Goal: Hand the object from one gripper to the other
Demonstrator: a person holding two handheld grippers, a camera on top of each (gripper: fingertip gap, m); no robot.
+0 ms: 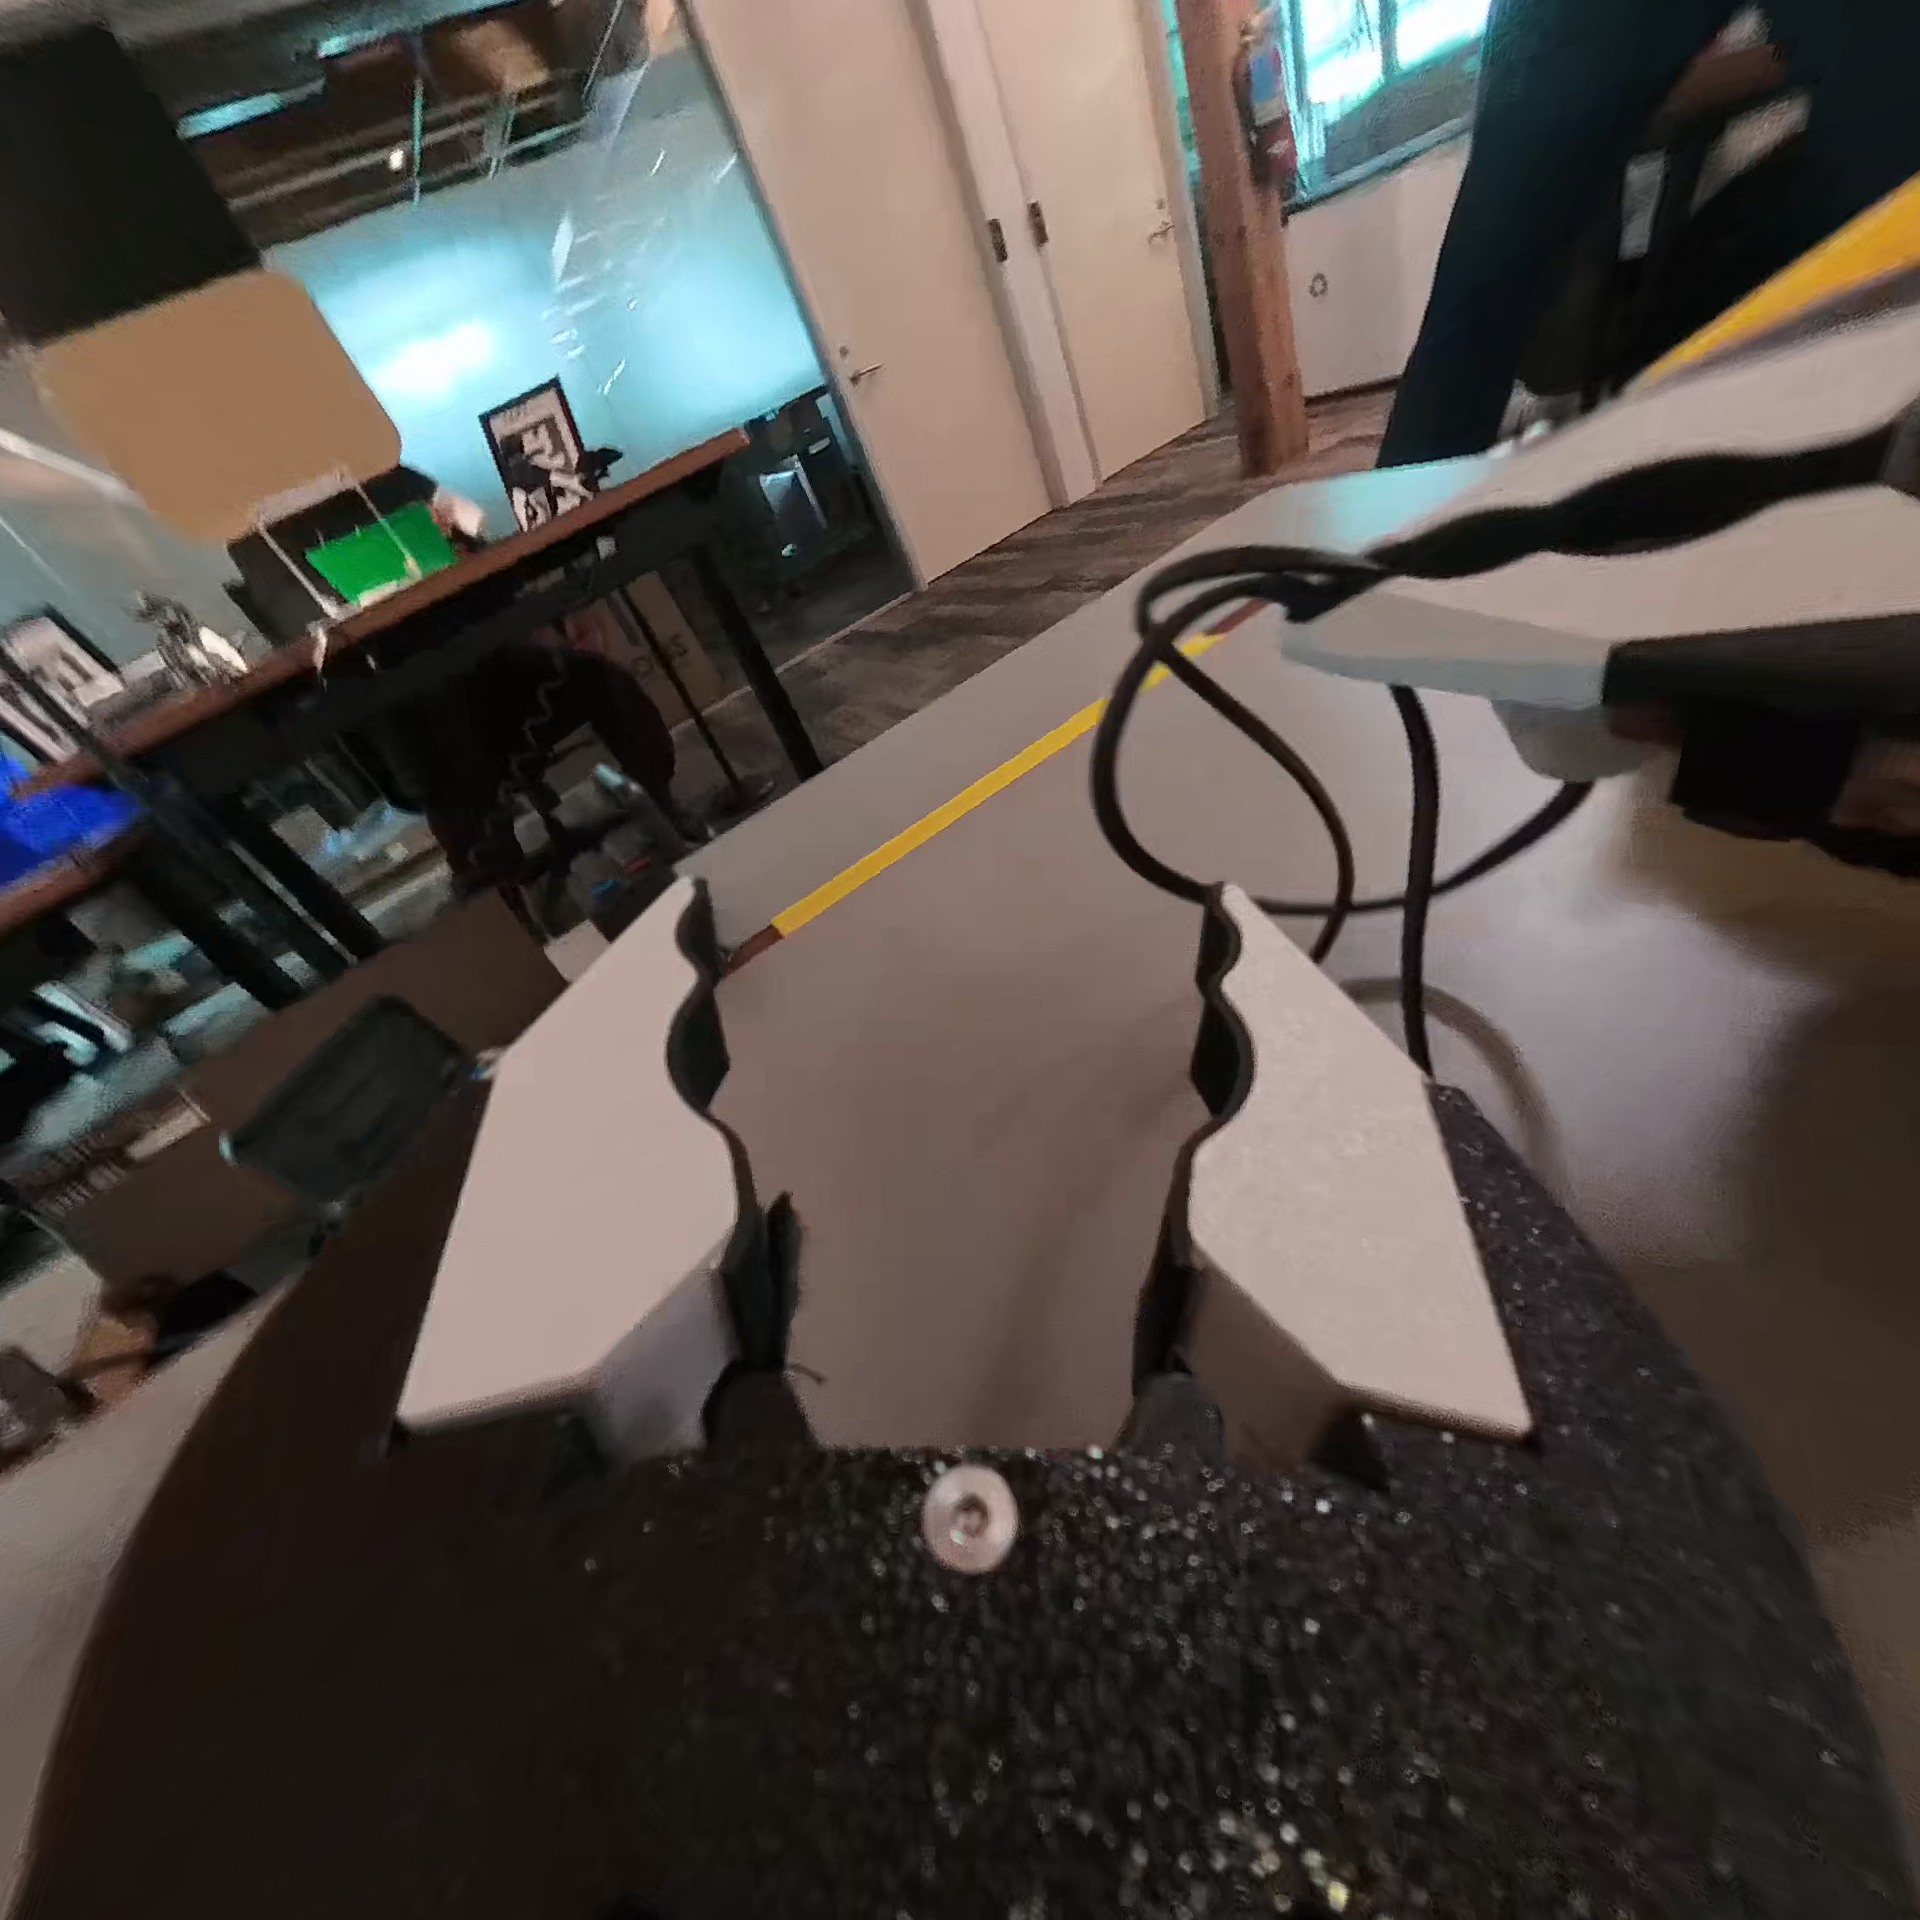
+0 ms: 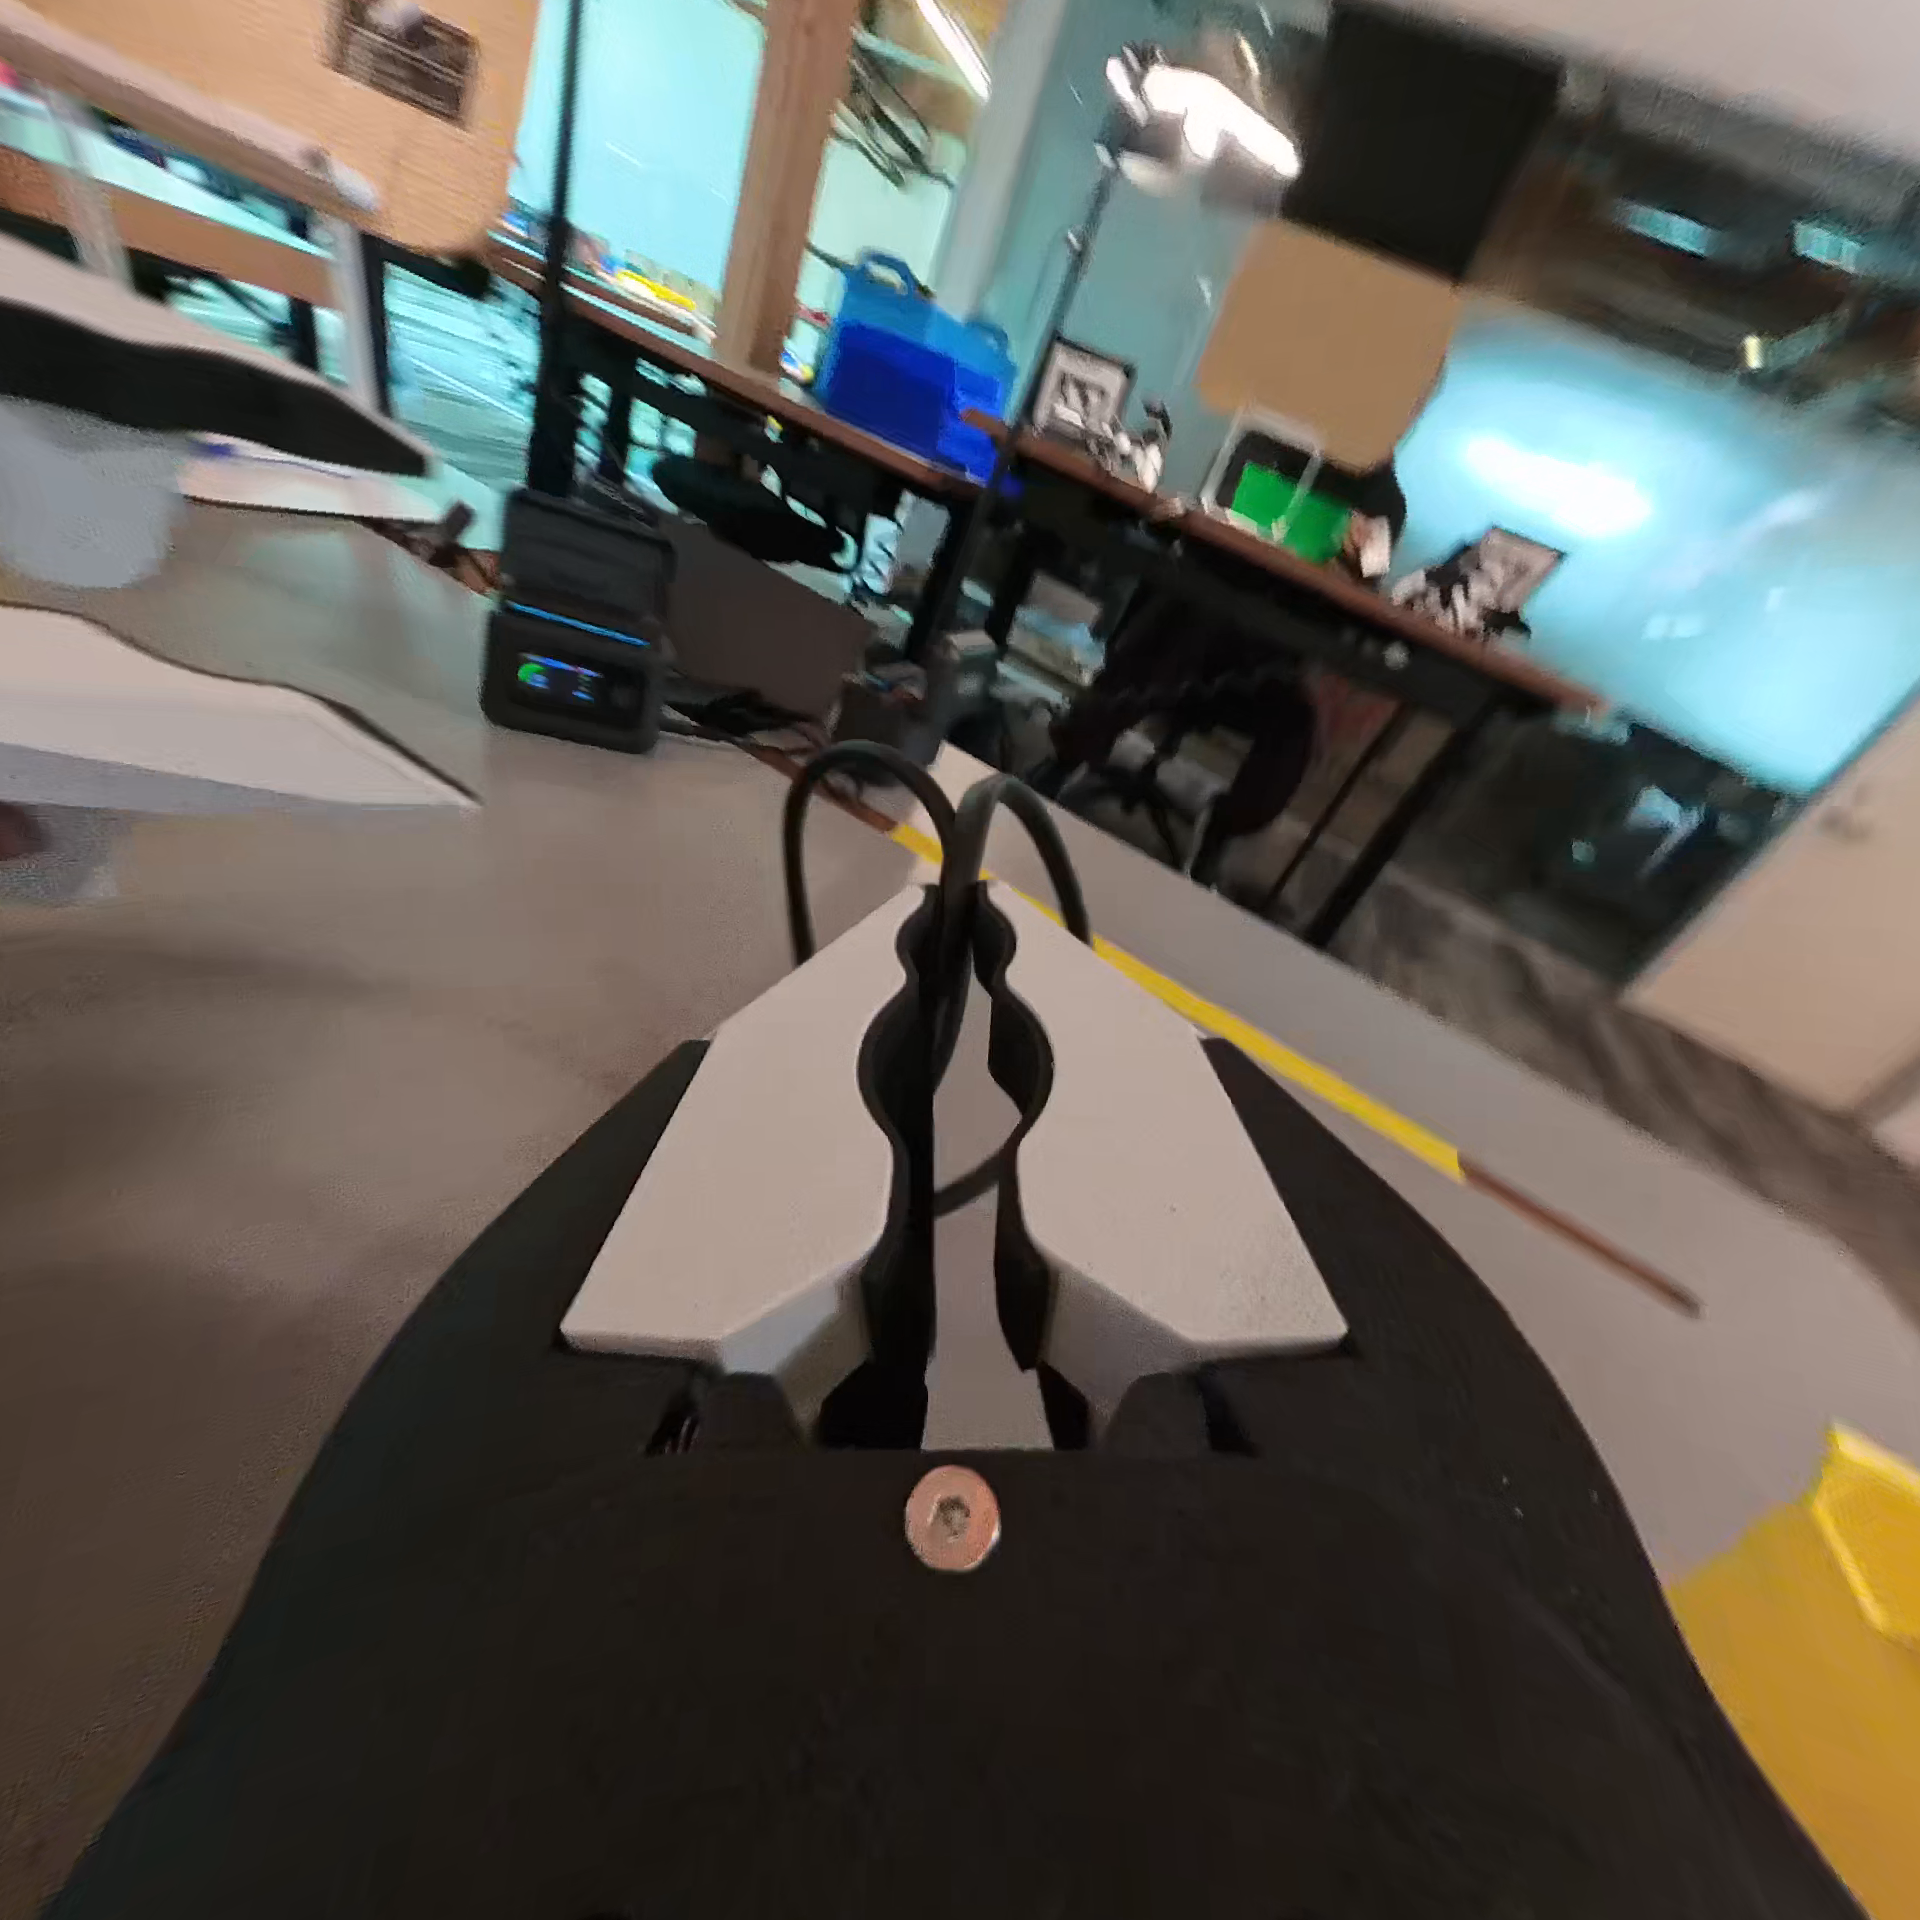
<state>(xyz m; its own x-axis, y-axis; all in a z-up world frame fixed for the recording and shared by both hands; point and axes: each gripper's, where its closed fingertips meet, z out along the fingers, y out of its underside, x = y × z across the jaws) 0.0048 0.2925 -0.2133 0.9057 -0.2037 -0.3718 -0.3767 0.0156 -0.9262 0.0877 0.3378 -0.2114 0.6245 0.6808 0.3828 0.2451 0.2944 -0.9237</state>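
A thin black cable (image 1: 1117,790) hangs in loops above the grey table (image 1: 987,1195). My right gripper (image 1: 1340,592) comes in from the upper right of the left wrist view and is shut on the cable. In the right wrist view the right gripper (image 2: 956,904) pinches the cable (image 2: 868,764) at its fingertips, and the loops rise beyond them. My left gripper (image 1: 961,914) is open and empty, low over the table, with the cable loops just beyond its right fingertip. It also shows at the left edge of the right wrist view (image 2: 447,623), jaws apart.
A yellow tape line (image 1: 935,821) runs along the table's far edge. A black device with a lit screen (image 2: 577,644) stands on the table. A yellow object (image 2: 1870,1538) lies at the near right. A person's legs (image 1: 1507,229) stand beyond the table; desks lie behind.
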